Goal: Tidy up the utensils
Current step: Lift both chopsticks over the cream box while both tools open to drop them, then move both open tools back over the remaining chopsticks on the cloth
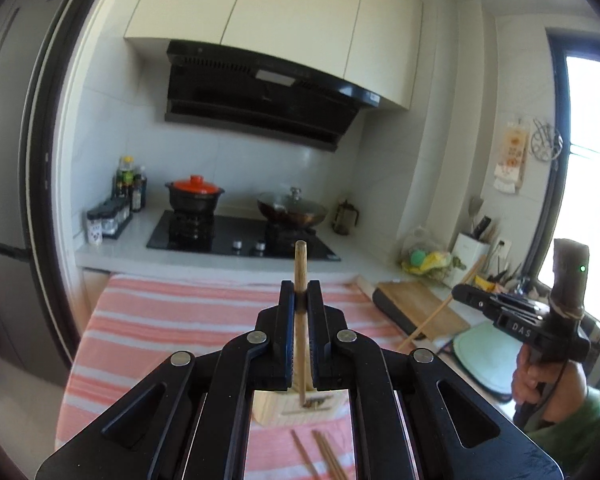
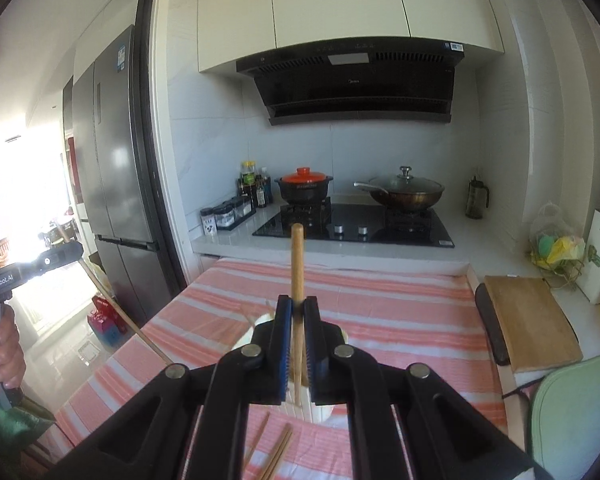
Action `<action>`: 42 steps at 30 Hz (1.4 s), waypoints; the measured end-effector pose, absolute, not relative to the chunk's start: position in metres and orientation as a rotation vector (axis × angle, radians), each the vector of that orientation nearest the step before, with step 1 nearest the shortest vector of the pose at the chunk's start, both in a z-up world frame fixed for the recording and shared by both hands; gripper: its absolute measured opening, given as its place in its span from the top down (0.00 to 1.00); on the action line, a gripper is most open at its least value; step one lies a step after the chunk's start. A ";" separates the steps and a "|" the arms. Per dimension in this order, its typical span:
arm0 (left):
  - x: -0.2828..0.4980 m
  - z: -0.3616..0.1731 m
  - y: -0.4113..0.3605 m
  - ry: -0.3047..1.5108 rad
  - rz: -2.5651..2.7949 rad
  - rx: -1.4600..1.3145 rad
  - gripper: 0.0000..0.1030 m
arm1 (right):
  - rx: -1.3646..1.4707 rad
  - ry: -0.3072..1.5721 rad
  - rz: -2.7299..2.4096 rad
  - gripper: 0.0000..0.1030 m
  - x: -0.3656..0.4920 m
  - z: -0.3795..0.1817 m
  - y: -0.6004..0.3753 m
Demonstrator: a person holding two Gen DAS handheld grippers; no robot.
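The left gripper [image 1: 301,300] pinches 1 wooden chopstick [image 1: 301,280] upright – the right gripper [image 2: 298,308] clamps another chopstick [image 2: 297,264]. Both hang above the striped cloth [image 2: 380,312], over a pale holder [image 1: 296,410]; 3 loose chopsticks [image 1: 324,454] lie below.

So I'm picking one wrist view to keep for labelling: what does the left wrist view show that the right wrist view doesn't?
Only the left wrist view: the left gripper head-on, shut on a chopstick, a pale wooden holder below it, and a bright window.

Only the right wrist view: the right gripper head-on, shut on its own chopstick, a white container beneath, and the whole fridge past the doorway.

Both: striped cloth, stove, red-lidded pot, glass-lidded wok, cutting board, loose chopsticks on the cloth.
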State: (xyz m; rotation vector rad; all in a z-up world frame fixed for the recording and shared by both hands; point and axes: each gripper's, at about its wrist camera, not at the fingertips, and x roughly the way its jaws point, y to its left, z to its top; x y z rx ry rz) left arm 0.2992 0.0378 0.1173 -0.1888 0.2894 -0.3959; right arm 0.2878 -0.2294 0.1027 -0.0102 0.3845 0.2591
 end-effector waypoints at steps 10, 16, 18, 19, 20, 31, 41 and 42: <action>0.409 0.049 -0.015 0.500 -0.333 -0.122 0.96 | -0.109 0.527 0.217 0.94 0.385 0.058 -0.198; 0.450 -0.003 -0.036 0.730 -0.340 -0.132 0.93 | -0.113 0.745 0.252 0.93 0.429 -0.003 -0.186; 0.450 -0.007 -0.035 0.774 -0.325 -0.160 0.77 | -0.091 0.739 0.262 0.79 0.431 -0.006 -0.184; 0.446 -0.006 -0.031 0.776 -0.324 -0.178 0.61 | -0.062 0.713 0.272 0.72 0.426 -0.001 -0.186; 0.440 -0.002 -0.027 0.767 -0.325 -0.190 0.44 | -0.028 0.678 0.283 0.60 0.419 0.006 -0.188; 0.329 -0.036 0.009 0.839 -0.345 0.025 0.10 | -0.100 0.615 0.257 0.50 0.307 -0.002 -0.221; 0.263 -0.176 -0.002 0.920 -0.233 0.020 0.10 | -0.070 0.820 0.078 0.49 0.213 -0.168 -0.258; 0.262 -0.183 -0.004 0.919 -0.223 0.021 0.10 | -0.063 0.826 0.069 0.50 0.207 -0.176 -0.258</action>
